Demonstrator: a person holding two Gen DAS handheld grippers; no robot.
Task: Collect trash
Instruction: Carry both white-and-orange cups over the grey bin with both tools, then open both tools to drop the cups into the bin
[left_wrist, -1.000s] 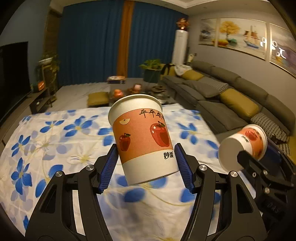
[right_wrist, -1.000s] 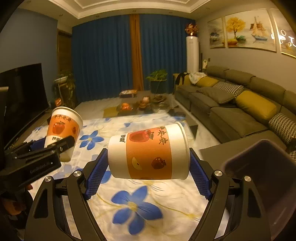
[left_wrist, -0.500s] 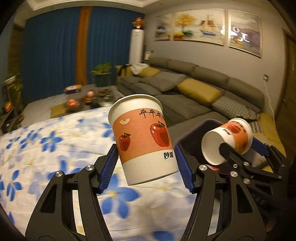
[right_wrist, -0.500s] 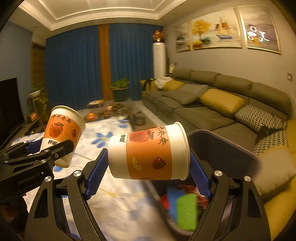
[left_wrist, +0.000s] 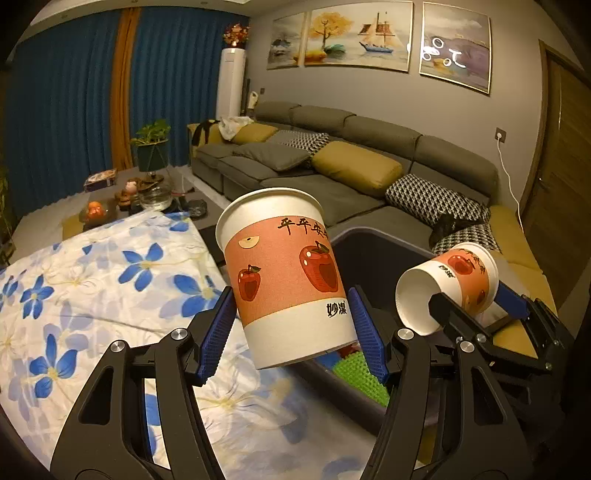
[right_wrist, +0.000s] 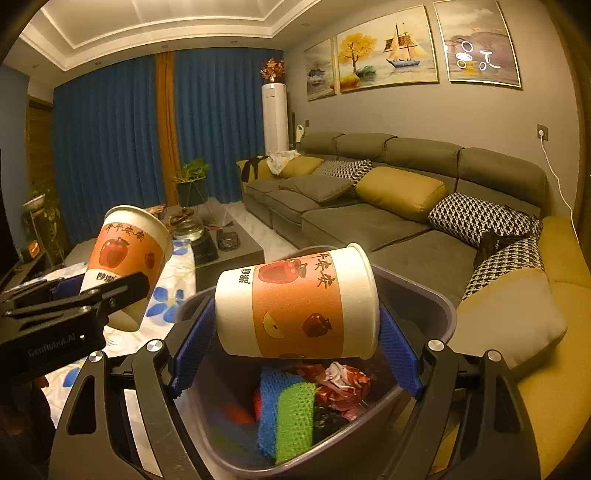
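Clamping an upright paper cup (left_wrist: 286, 273) between the blue pads of the left tool (left_wrist: 291, 332), rim up and leaning slightly away, apple print and black lettering facing the camera. Gripping a second paper cup (right_wrist: 297, 304) end to end in the right tool (right_wrist: 295, 339), lying on its side, base toward the left pad and open rim against the right pad. Hovering directly over a dark grey trash bin (right_wrist: 439, 306), the sideways cup hanging just above the bin's open mouth. Showing, below and beyond the right tool's fingers, a green mesh scrubber (right_wrist: 295, 417), a blue mesh piece (right_wrist: 267, 398) touching it on the left, and crumpled red-and-white wrappers (right_wrist: 341, 380) to the right, all inside the bin. Holding the left tool just to the left of the right one, its cup suspended over the near edge of a white surface cloth with blue flowers (left_wrist: 110, 295), beside the bin's rim rather than above its opening. Appearing in the left wrist view at lower right, the right tool (left_wrist: 469, 306) with its cup (left_wrist: 448, 286) turned so the white inside faces the camera, above the bin (left_wrist: 373, 251). Stretching behind both tools, a long grey sofa (right_wrist: 369, 218) with mustard (right_wrist: 400, 192) and houndstooth cushions (right_wrist: 476, 218), blue curtains (right_wrist: 110, 155) farther back to the left.
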